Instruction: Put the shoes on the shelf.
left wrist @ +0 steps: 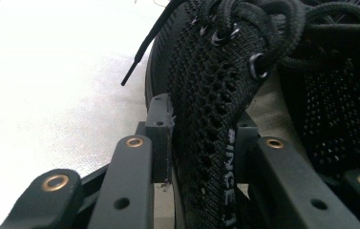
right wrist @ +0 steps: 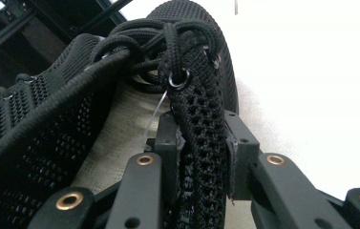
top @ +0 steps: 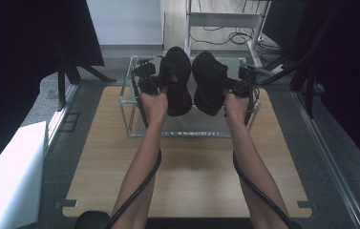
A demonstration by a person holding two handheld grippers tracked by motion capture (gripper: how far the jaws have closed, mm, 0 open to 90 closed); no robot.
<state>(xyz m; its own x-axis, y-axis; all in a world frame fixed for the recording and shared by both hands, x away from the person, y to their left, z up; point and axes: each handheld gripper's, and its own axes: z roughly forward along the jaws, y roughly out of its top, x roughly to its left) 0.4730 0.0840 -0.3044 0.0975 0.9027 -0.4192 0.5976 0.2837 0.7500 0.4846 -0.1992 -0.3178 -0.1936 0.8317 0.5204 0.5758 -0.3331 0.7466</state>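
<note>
Both shoes are held in the air above the clear box [top: 134,102] that stands on the worktop [top: 187,167]. The left gripper [top: 154,85] is clamped on the left shoe [top: 176,78]; in the left gripper view its jaws pinch the mesh side wall of the upper [left wrist: 206,143], just below the eyelets. The right gripper [top: 237,87] is likewise closed on the right shoe [top: 209,81], with the right gripper view showing the eyelet strip [right wrist: 199,143] caught between its jaws. Each shoe hangs just inboard of its gripper, toe ahead and away from the person, the two shoes near one another but, as far as the high view shows, apart.

Judgement: the step in hand appears to be carrying the pair to, or away from, the box. Both grips sit on a thin flexible edge, so each shoe can swing or pivot below its gripper. Recommended handling: keep both clamps fully closed, move the two grippers together at an even pace, and hold the shoes level. A loose lace end [left wrist: 139,52] trails beyond the left gripper and could snag on the box rim; keep it clear. Release only once each sole is supported beneath its gripper.
</note>
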